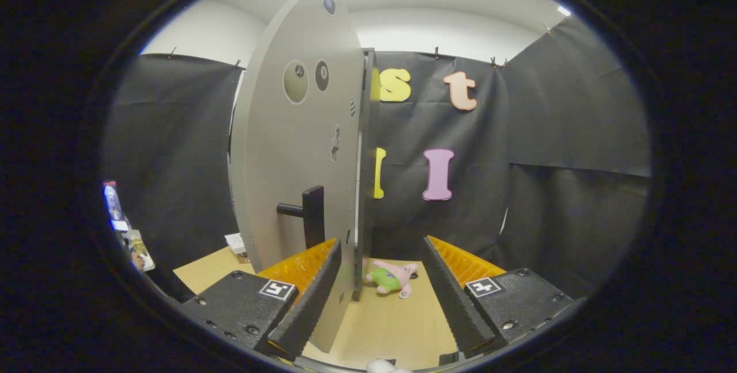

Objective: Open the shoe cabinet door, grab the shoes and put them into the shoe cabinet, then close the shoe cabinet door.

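The grey shoe cabinet door [288,160] stands swung open, close in front of me, with a black lever handle [311,214] low on its face. Its lower edge reaches in between my fingers, right beside the left finger [314,281], which hides part of the panel. My gripper [383,243] is open, and the right finger [455,286] is well apart from the door. A dark upright edge [368,160] runs along the door's right side. A small white rounded thing [383,366] peeks in at my base; I cannot tell what it is.
A pink and green plush toy [394,278] lies on the light wooden surface [391,321] just beyond my fingers. A small white box [236,243] sits left of the door. Black cloth walls close in behind and to the right.
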A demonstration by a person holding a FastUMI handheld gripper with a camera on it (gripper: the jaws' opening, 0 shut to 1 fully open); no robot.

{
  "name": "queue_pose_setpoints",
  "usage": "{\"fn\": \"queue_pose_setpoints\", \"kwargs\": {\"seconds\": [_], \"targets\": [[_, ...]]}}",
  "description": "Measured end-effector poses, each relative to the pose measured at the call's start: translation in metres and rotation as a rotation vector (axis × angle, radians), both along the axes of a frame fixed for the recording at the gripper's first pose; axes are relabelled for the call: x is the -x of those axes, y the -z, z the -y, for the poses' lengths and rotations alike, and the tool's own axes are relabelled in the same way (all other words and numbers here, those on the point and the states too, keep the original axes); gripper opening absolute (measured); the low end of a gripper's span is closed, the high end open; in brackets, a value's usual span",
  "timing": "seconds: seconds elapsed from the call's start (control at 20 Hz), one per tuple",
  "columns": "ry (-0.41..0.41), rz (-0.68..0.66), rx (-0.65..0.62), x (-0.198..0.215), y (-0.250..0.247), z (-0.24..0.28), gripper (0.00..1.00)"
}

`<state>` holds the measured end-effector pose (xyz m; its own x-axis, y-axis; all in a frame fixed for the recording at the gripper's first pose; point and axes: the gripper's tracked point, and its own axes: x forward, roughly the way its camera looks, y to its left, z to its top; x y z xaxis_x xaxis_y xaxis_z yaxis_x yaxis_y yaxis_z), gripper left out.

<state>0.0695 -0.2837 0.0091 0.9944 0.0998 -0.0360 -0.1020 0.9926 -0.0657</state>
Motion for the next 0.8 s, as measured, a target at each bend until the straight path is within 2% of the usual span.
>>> {"fn": "queue_pose_setpoints", "kwargs": {"seconds": [0.15,0.4,0.8], "targets": [[0.032,0.001,-0.014,0.015,0.003,-0.02,0.93],[0.088,0.006,-0.026,0.017,0.005,-0.056,0.93],[0.07,0.021,-0.034,-0.002,0.011,-0.151,0.93]]}}
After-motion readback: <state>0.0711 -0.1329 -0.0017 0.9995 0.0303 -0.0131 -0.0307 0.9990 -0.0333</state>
